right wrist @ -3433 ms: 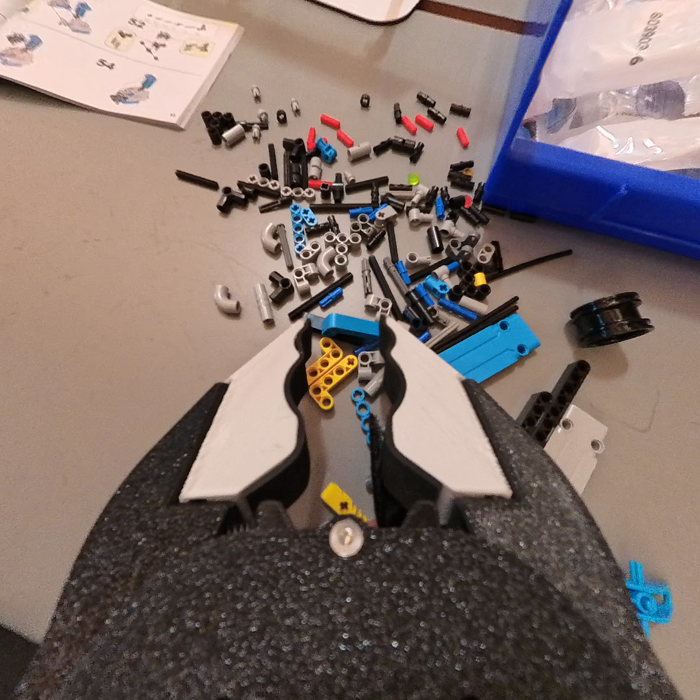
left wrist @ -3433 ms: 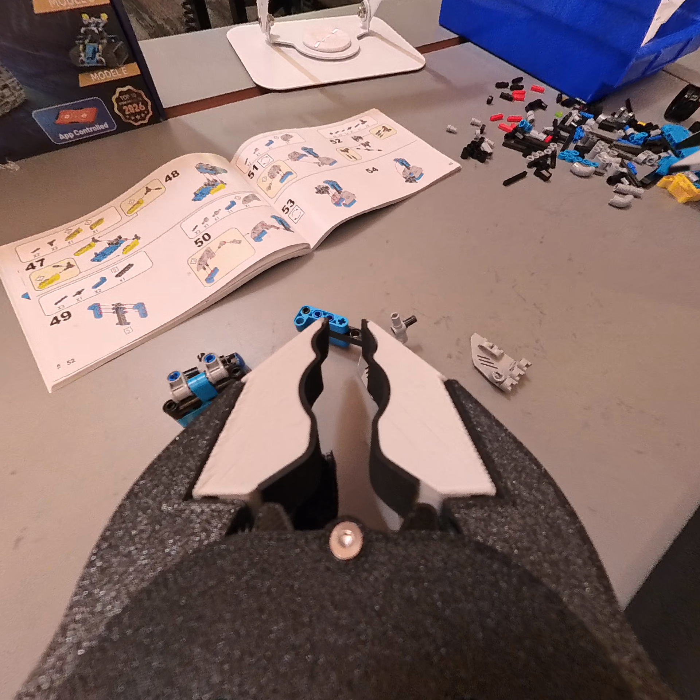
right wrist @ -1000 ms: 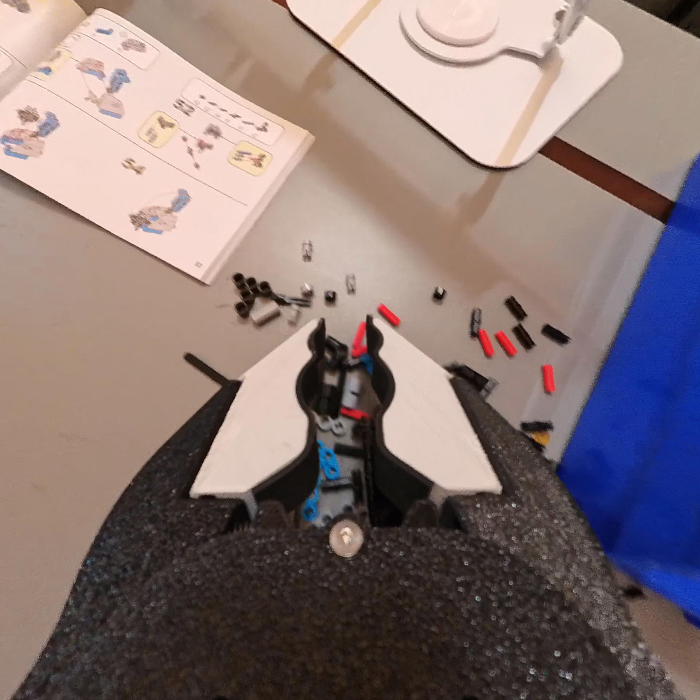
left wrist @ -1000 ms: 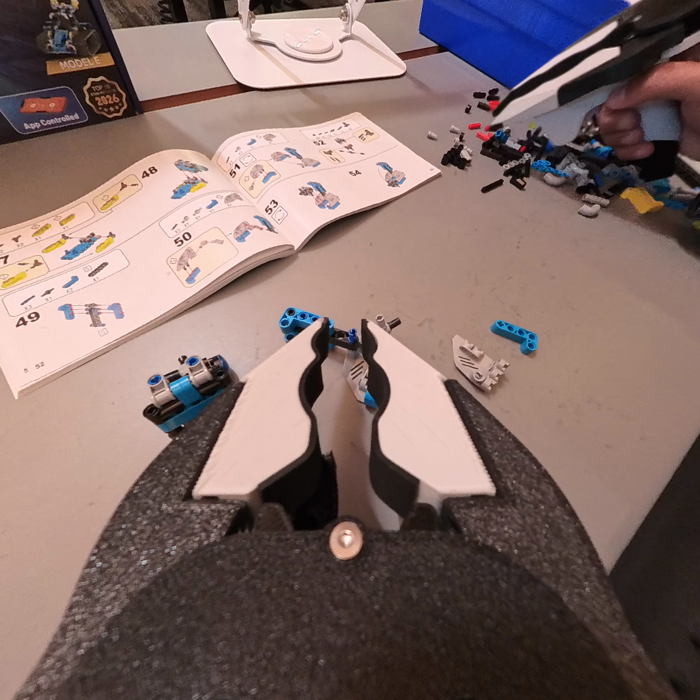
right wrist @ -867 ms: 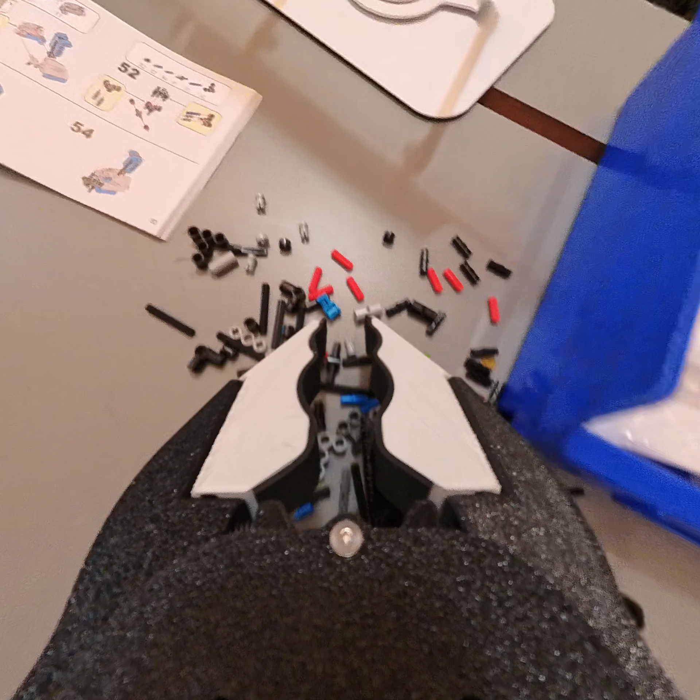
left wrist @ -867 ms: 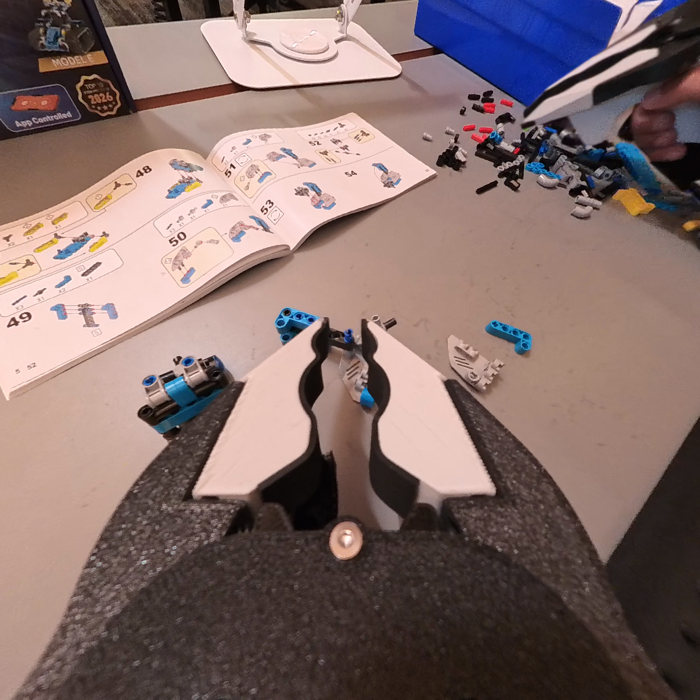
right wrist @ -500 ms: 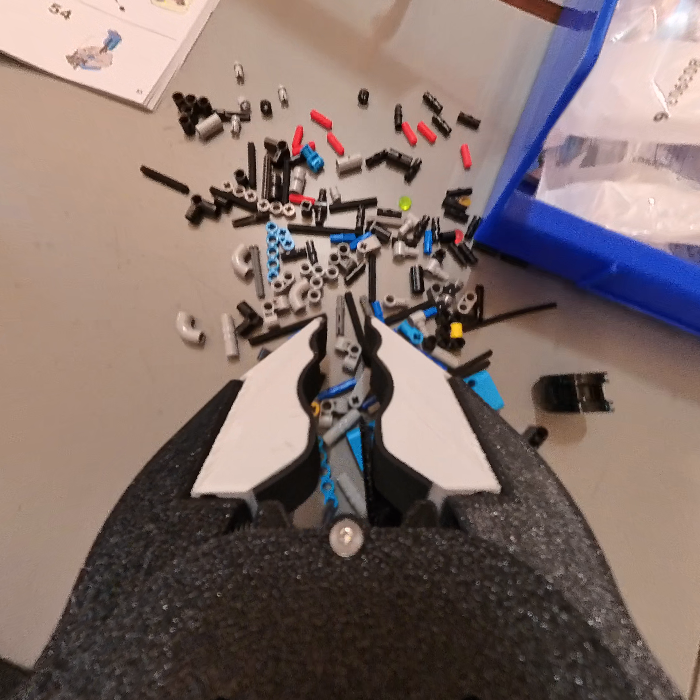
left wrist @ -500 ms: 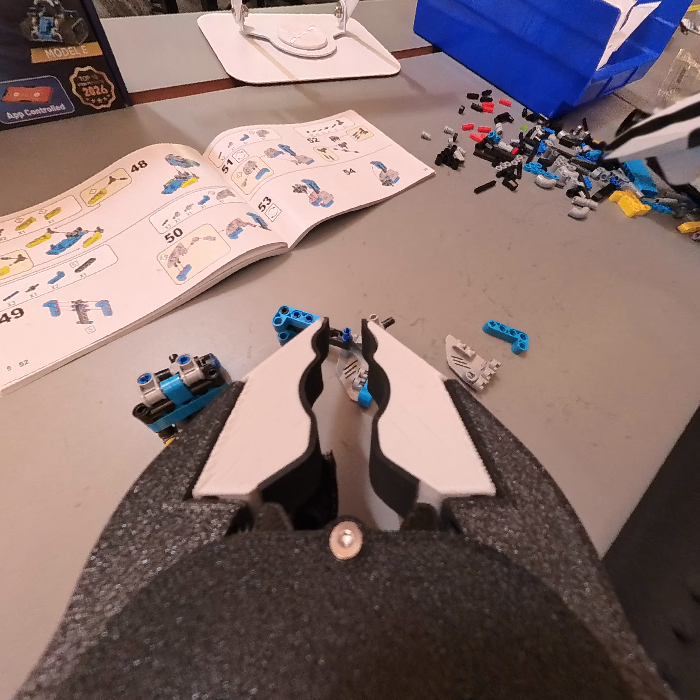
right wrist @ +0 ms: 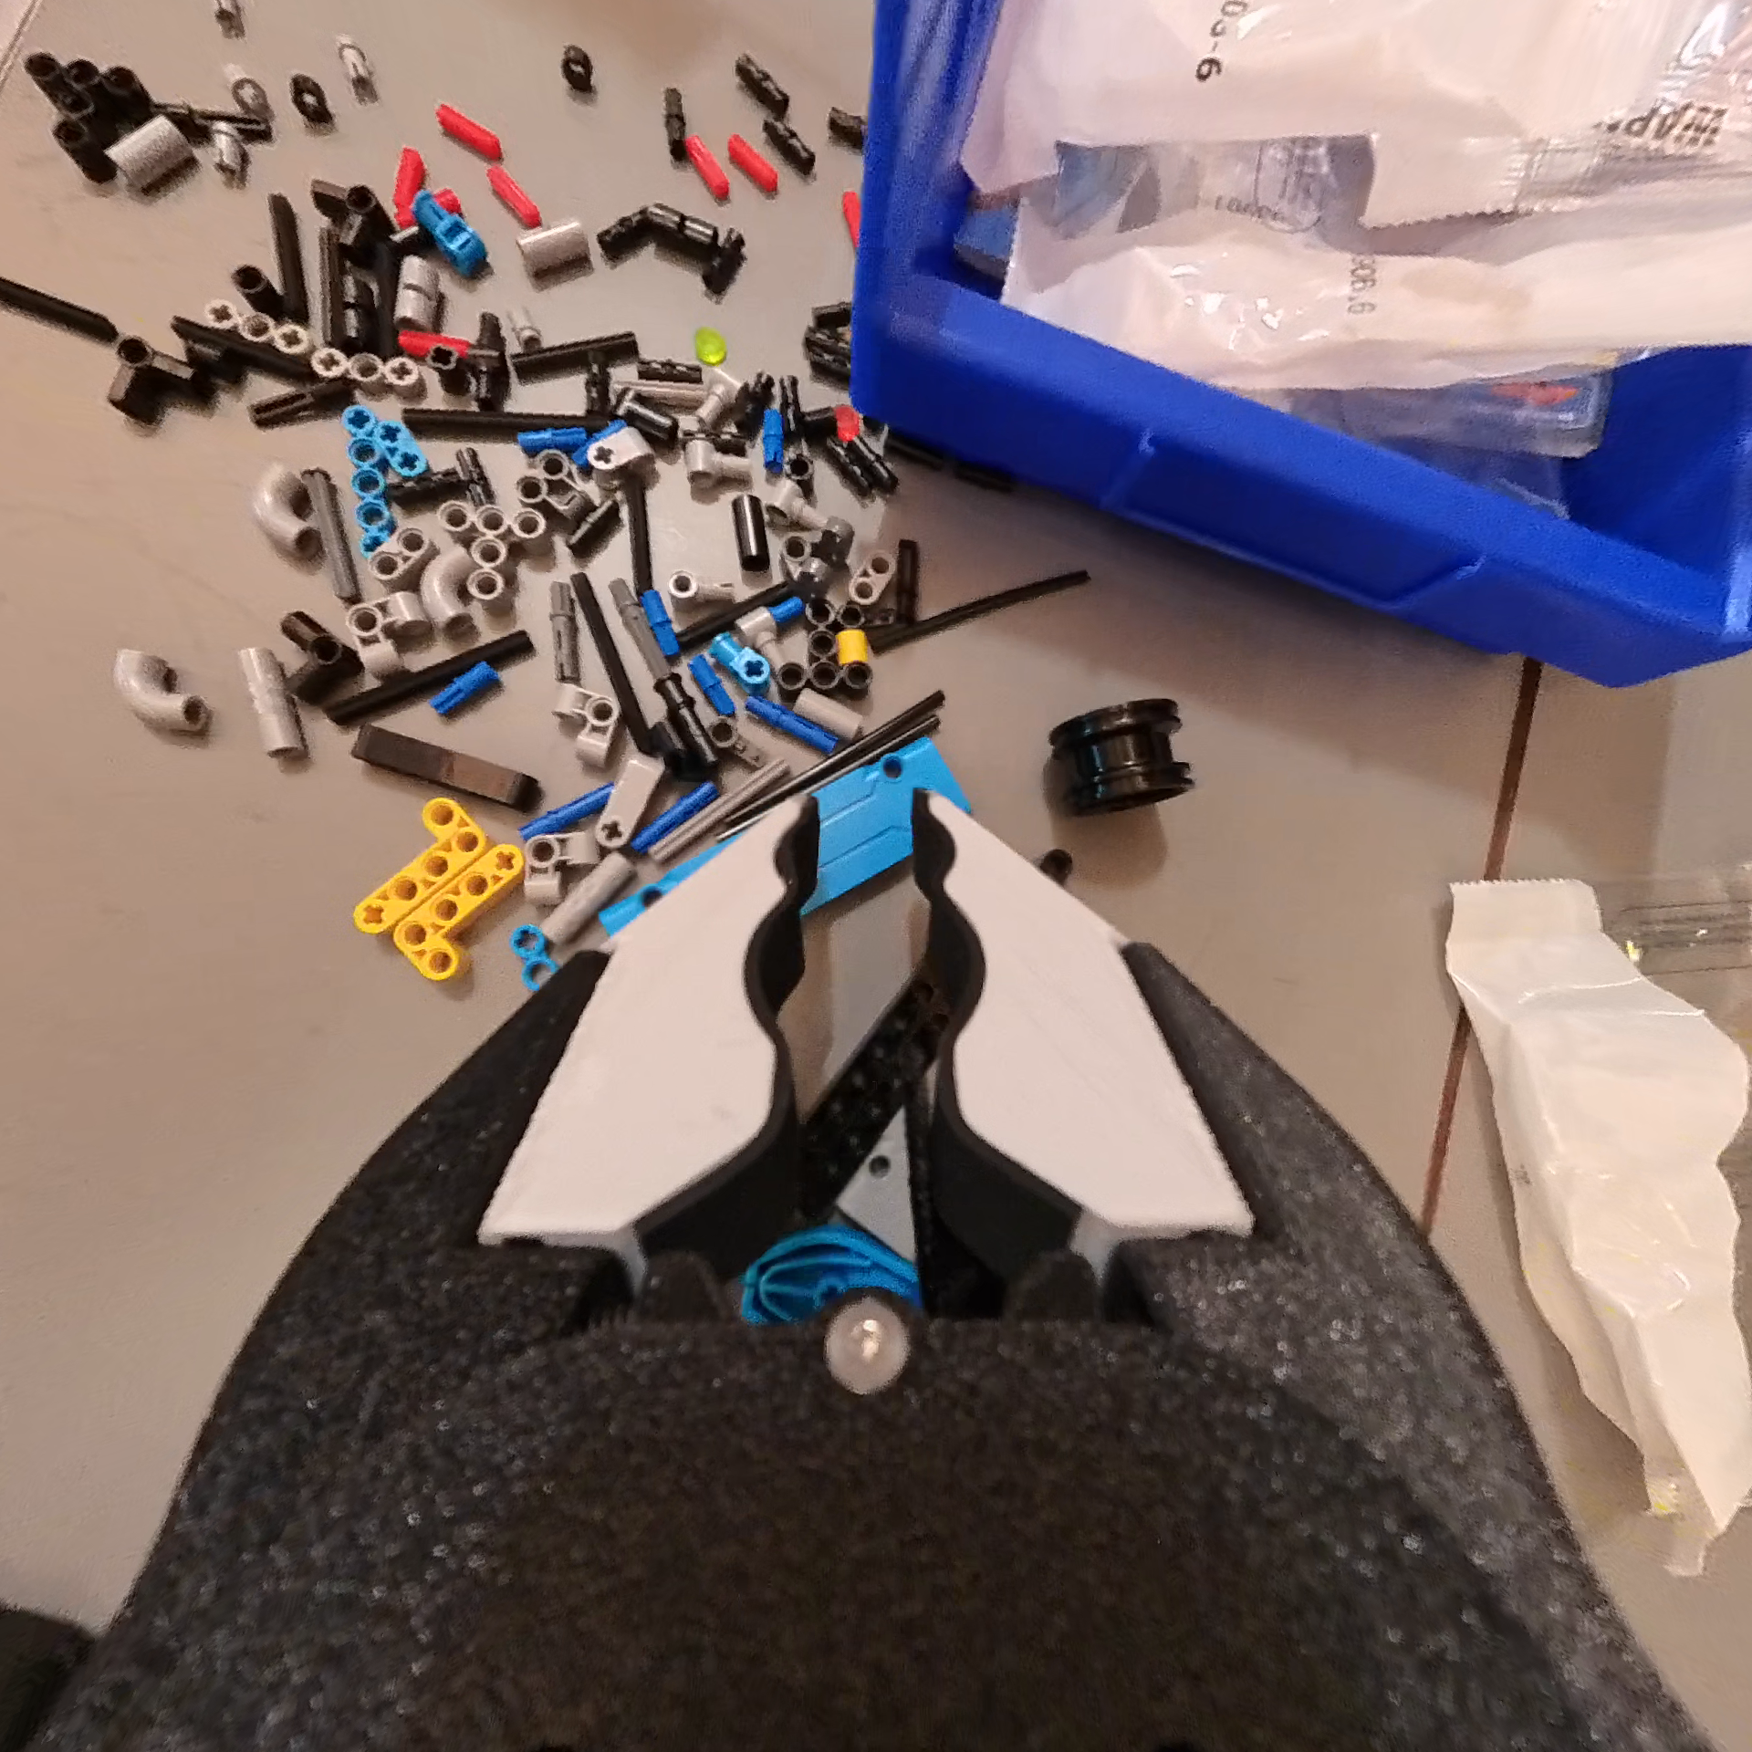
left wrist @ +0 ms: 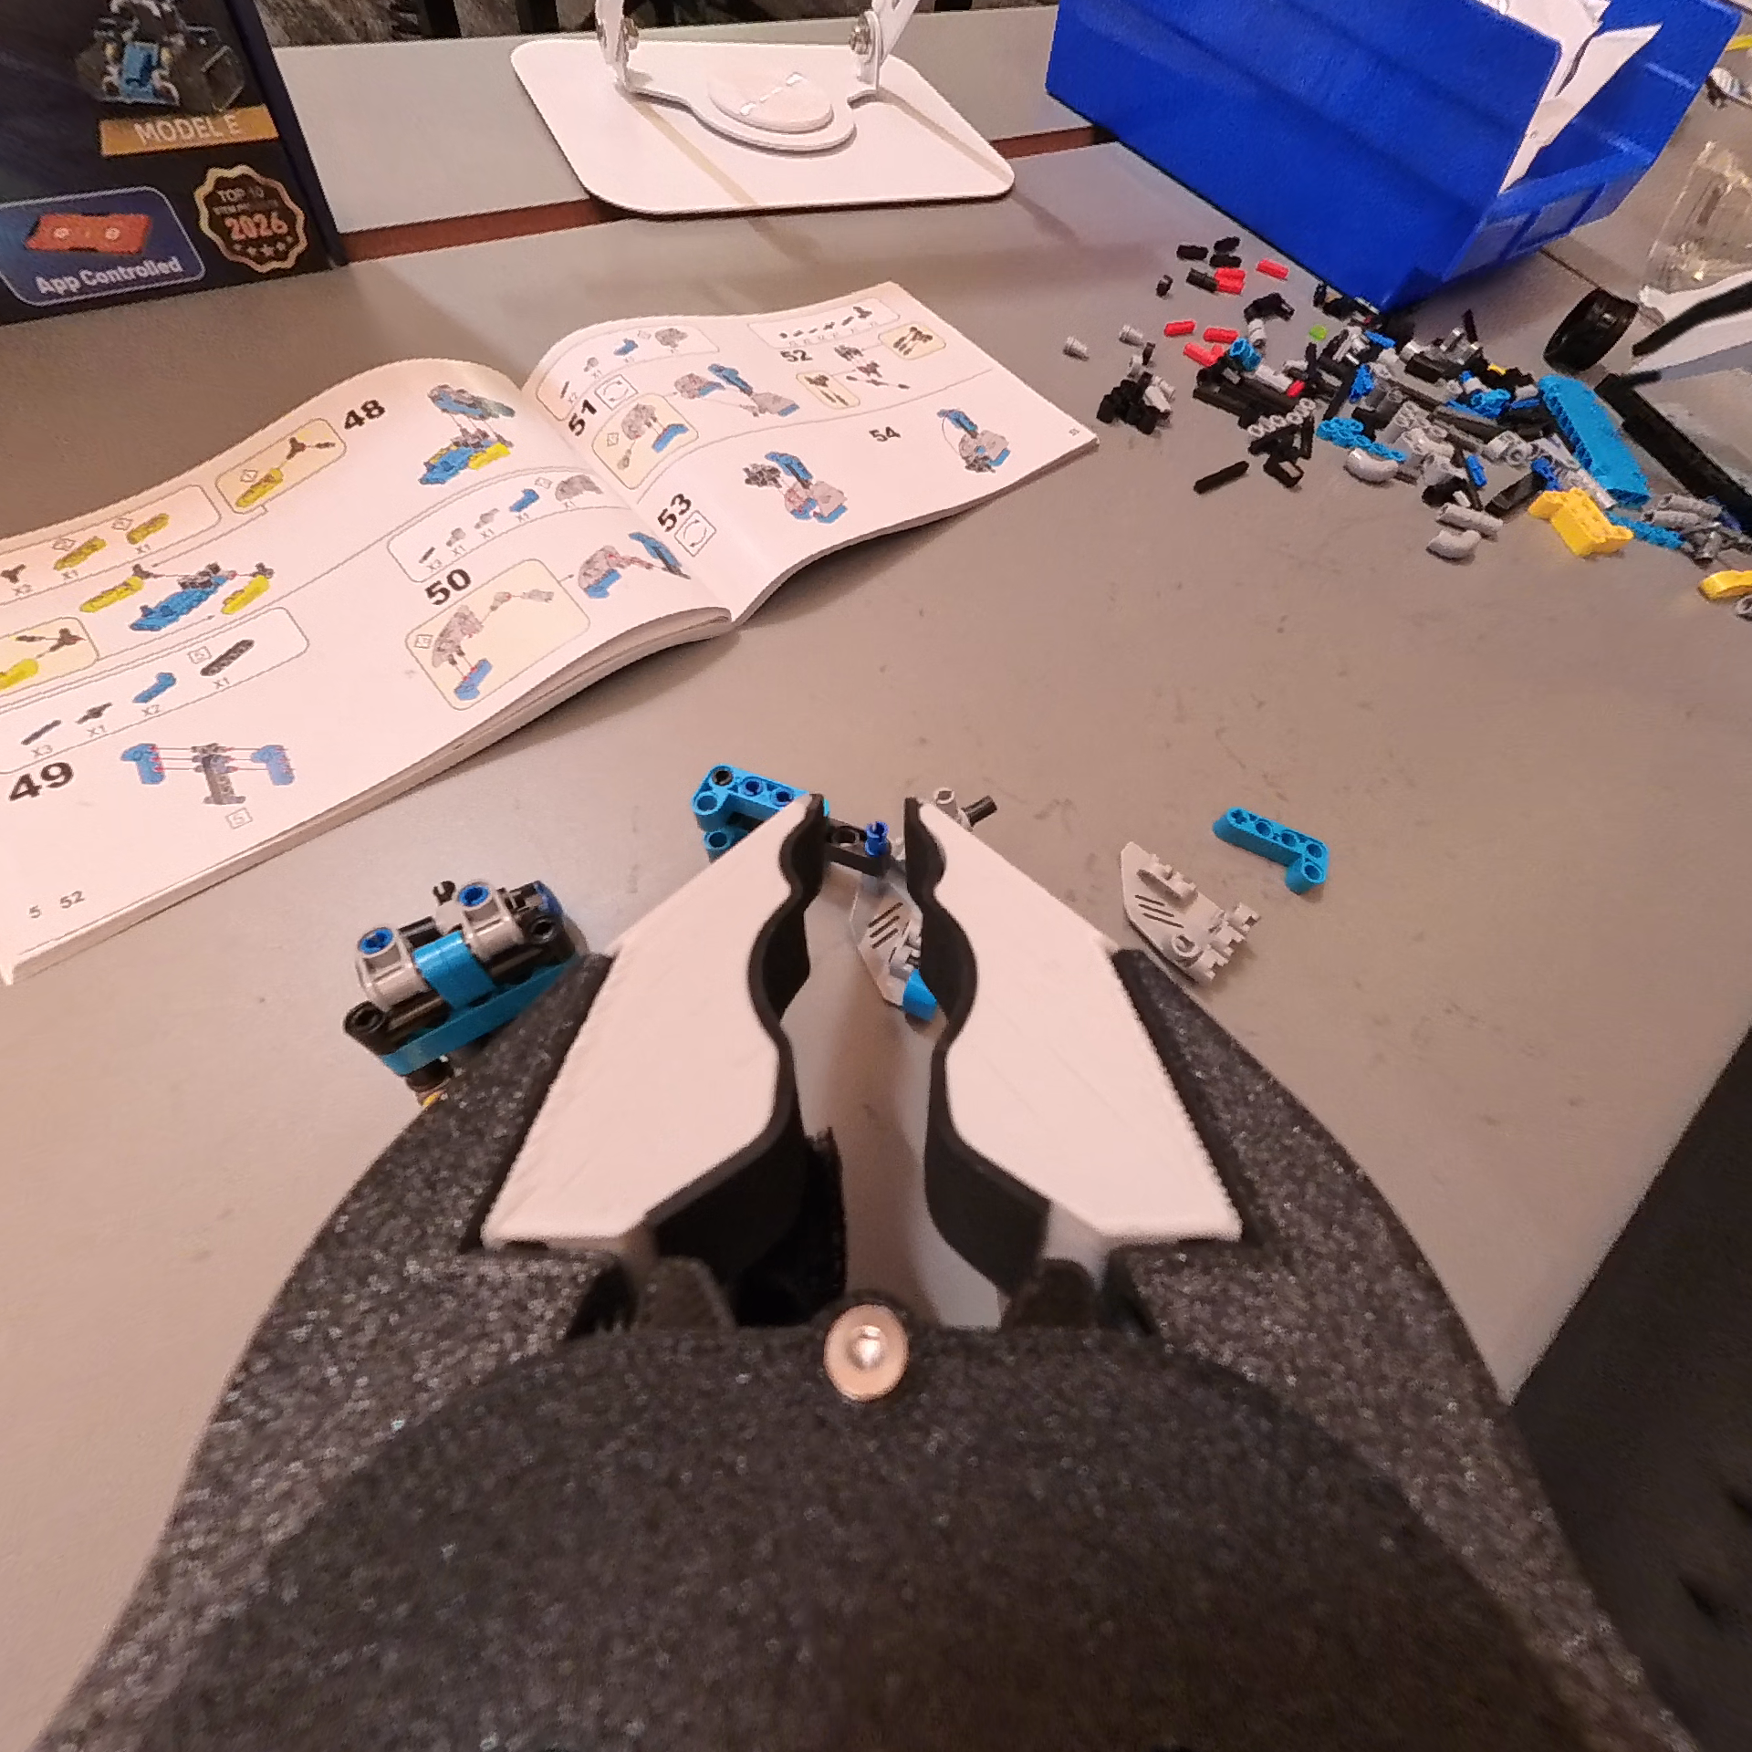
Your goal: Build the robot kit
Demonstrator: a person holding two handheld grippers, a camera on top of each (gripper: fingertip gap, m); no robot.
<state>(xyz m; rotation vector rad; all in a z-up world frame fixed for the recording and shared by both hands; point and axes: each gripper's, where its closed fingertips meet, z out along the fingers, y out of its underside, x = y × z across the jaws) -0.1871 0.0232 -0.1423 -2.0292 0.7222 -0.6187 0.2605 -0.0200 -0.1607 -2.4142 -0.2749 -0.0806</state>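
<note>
**Both grippers low over loose building-set parts**

Your left gripper [left wrist: 861,823] hovers with fingers parted and empty; a small grey-and-blue piece [left wrist: 891,953] lies between them at frame centre, long axis running up-frame, blue end nearest you. Blue bent beam [left wrist: 1275,846] sits right of it.

Your right gripper [right wrist: 863,817] is likewise parted, empty, over a blue panel [right wrist: 867,825] at the parts pile's [right wrist: 569,531] lower edge. Blue bin [right wrist: 1280,465] upper right.
</note>
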